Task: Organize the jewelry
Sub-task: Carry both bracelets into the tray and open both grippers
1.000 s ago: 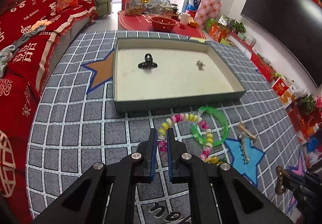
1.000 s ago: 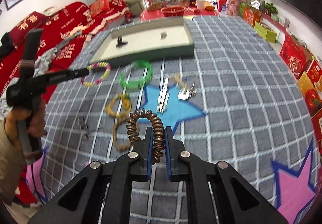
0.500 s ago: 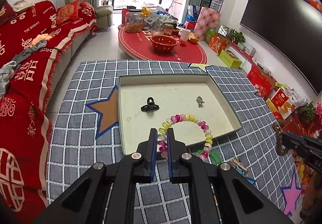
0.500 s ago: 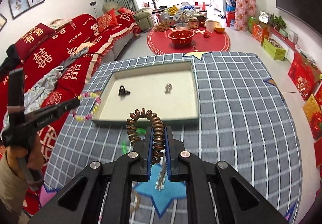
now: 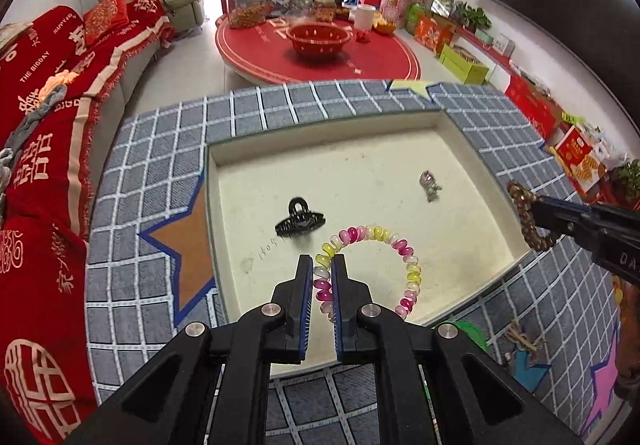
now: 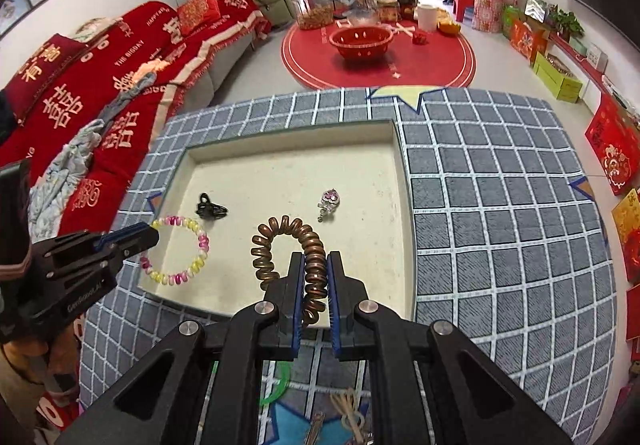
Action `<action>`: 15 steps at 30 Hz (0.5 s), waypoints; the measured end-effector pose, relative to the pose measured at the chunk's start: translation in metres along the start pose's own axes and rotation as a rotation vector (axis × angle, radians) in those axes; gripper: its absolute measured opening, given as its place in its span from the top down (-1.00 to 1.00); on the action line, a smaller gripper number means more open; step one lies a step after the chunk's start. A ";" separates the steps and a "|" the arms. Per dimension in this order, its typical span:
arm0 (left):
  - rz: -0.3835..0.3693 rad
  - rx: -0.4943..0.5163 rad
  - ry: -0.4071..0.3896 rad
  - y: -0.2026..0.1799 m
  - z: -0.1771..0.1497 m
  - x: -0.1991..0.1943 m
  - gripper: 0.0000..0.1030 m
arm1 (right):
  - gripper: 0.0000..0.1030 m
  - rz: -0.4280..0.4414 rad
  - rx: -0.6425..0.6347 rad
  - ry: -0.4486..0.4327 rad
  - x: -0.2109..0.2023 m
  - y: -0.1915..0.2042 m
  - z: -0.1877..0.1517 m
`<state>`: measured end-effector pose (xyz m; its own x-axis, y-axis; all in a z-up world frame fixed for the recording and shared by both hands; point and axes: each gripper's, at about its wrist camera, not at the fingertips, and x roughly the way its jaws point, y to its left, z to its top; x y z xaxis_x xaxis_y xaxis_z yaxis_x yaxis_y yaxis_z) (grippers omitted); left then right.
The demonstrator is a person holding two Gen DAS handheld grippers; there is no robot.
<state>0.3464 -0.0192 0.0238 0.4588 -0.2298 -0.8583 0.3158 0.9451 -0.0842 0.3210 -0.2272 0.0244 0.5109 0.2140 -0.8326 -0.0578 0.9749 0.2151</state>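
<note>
A shallow cream tray (image 5: 332, 133) (image 6: 288, 147) lies on the grey checked mat. My left gripper (image 5: 321, 265) is shut on a pink, yellow and white spiral hair tie (image 5: 404, 253) and holds it above the tray's near part; it also shows in the right wrist view (image 6: 198, 245). My right gripper (image 6: 314, 263) is shut on a brown spiral hair tie (image 6: 266, 245) above the tray's near edge; it shows at the right of the left wrist view (image 5: 528, 217). A black claw clip (image 5: 299, 221) (image 6: 210, 207) and a silver pendant (image 5: 430, 185) (image 6: 329, 202) lie in the tray.
On the mat near the tray's front edge lie a green ring (image 6: 276, 385) (image 5: 468, 333), a knotted tan piece (image 5: 520, 337) and small metal items (image 6: 348, 417). A red sofa (image 5: 44, 117) runs along the left. A red round table (image 6: 380, 49) with a bowl stands beyond the mat.
Both grippers have moved forward over the tray with their hair ties held. The tray looks larger and nearer in both views.
</note>
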 end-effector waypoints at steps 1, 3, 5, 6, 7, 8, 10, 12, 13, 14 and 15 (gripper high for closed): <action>0.002 0.001 0.015 0.000 -0.001 0.008 0.58 | 0.77 -0.005 0.001 0.017 0.009 -0.001 0.001; 0.023 0.001 0.030 0.001 -0.002 0.020 0.57 | 0.77 -0.011 0.012 0.042 0.025 -0.003 -0.001; 0.025 -0.010 0.053 0.002 -0.004 0.034 0.58 | 0.77 -0.013 0.026 0.071 0.041 -0.007 -0.004; 0.027 -0.016 0.060 0.004 -0.003 0.038 0.57 | 0.77 -0.016 0.028 0.080 0.046 -0.007 -0.004; 0.032 -0.021 0.065 0.005 -0.003 0.043 0.58 | 0.77 -0.021 0.028 0.088 0.052 -0.008 -0.004; 0.038 -0.025 0.070 0.006 -0.003 0.048 0.57 | 0.77 -0.027 0.027 0.094 0.056 -0.008 -0.005; 0.057 -0.034 0.076 0.008 -0.001 0.057 0.57 | 0.77 -0.045 0.022 0.108 0.066 -0.008 -0.003; 0.079 -0.045 0.080 0.009 0.000 0.064 0.57 | 0.77 -0.063 0.020 0.116 0.074 -0.009 -0.001; 0.089 -0.054 0.067 0.010 0.002 0.065 0.57 | 0.77 -0.070 0.021 0.117 0.077 -0.010 0.001; 0.096 -0.058 0.062 0.011 0.004 0.067 0.57 | 0.77 -0.078 0.025 0.115 0.081 -0.012 0.004; 0.103 -0.060 0.057 0.011 0.006 0.068 0.57 | 0.77 -0.084 0.028 0.112 0.082 -0.013 0.005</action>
<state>0.3861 -0.0255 -0.0321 0.4375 -0.1183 -0.8914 0.2178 0.9757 -0.0226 0.3683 -0.2224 -0.0440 0.4139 0.1390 -0.8996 0.0061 0.9878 0.1555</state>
